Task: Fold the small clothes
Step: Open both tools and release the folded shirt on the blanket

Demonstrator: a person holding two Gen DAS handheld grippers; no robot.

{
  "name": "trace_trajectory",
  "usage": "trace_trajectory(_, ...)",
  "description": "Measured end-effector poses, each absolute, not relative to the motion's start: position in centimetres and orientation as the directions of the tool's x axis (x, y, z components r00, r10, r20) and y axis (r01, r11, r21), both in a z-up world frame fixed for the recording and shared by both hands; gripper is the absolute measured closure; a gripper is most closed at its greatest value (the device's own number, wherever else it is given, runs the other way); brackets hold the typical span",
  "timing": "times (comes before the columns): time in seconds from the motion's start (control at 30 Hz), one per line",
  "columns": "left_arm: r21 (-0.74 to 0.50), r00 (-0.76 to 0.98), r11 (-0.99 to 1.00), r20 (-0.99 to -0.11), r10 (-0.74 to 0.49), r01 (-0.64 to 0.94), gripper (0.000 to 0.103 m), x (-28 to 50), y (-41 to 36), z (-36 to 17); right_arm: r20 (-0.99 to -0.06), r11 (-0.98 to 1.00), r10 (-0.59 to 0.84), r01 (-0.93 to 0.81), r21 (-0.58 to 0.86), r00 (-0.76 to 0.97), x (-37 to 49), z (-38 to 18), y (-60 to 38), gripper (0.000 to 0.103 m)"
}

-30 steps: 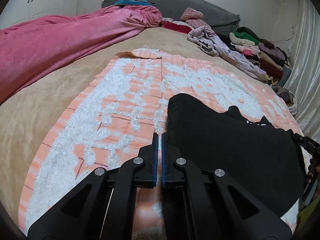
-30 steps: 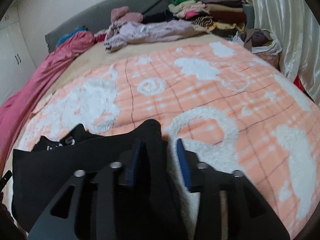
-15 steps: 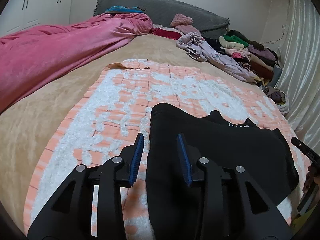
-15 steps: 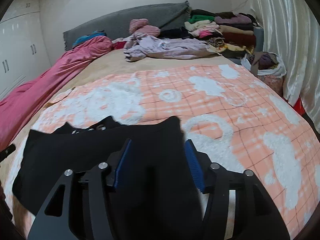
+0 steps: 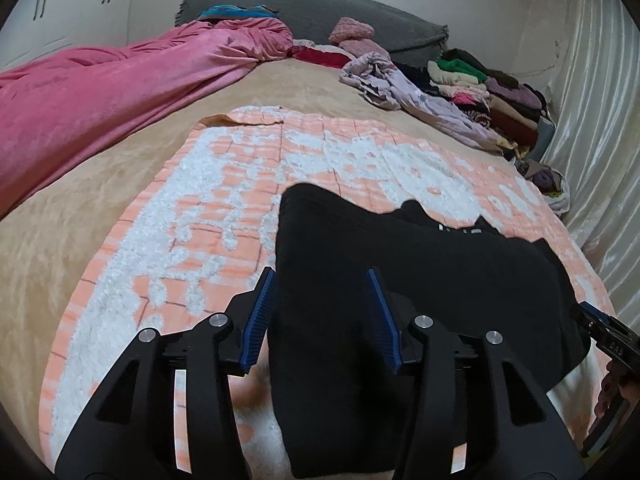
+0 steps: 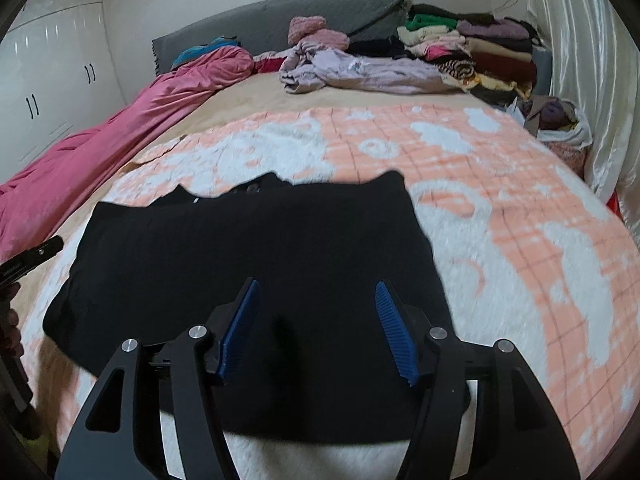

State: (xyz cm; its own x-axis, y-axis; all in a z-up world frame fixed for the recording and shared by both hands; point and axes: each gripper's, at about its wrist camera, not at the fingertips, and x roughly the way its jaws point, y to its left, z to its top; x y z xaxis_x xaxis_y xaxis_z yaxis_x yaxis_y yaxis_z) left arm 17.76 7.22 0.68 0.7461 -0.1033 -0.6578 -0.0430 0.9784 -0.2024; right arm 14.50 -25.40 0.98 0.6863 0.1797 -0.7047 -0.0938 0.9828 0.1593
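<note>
A black garment (image 5: 420, 280) lies flat on the orange-and-white blanket (image 5: 192, 216); it also shows in the right wrist view (image 6: 256, 248). My left gripper (image 5: 322, 312) is open, above the garment's left part, holding nothing. My right gripper (image 6: 316, 324) is open, above the garment's near right part, holding nothing. The right gripper's tip (image 5: 600, 326) shows at the left wrist view's right edge. The left gripper's tip (image 6: 32, 256) shows at the right wrist view's left edge.
A pink quilt (image 5: 100, 92) lies along the bed's left side. A lilac garment (image 6: 360, 70) and a stack of folded clothes (image 6: 480, 52) sit at the far right by the grey headboard (image 6: 280, 20). A bag of clothes (image 6: 560, 120) stands beside the curtain (image 6: 592, 60).
My left gripper opened from shut and now spans the garment's left part. My right gripper opened wider. Both drew back from the black garment, which now lies spread flat.
</note>
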Motion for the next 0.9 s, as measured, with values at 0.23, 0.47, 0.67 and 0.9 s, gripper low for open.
trace_trajectory(0.23,-0.169,0.729,0.985,-0.678,-0.095,-0.028,0.064,17.2,6.4,-0.3,-0.737,0.986,0.164,-0.091,0.139,0.656,13.8,-0.5,-25.4,0.044)
trace_trajectory(0.47,-0.139,0.693,0.99,-0.716,-0.077,-0.034,0.061,17.4,6.3,-1.7,-0.76,0.985,0.161,-0.057,0.161,0.63,13.8,-1.7,-26.1,0.044)
trace_trajectory(0.67,-0.124,0.664,0.991,-0.745,-0.066,-0.041,0.059,17.7,6.4,-2.9,-0.768,0.987,0.15,-0.048,0.154,0.622,13.9,-1.8,-26.1,0.044)
trace_trajectory(0.9,-0.137,0.681,0.989,-0.73,-0.067,-0.049,0.051,17.1,6.9,-2.5,-0.778,0.991,0.125,-0.048,0.121,0.616,13.6,-1.3,-25.8,0.044)
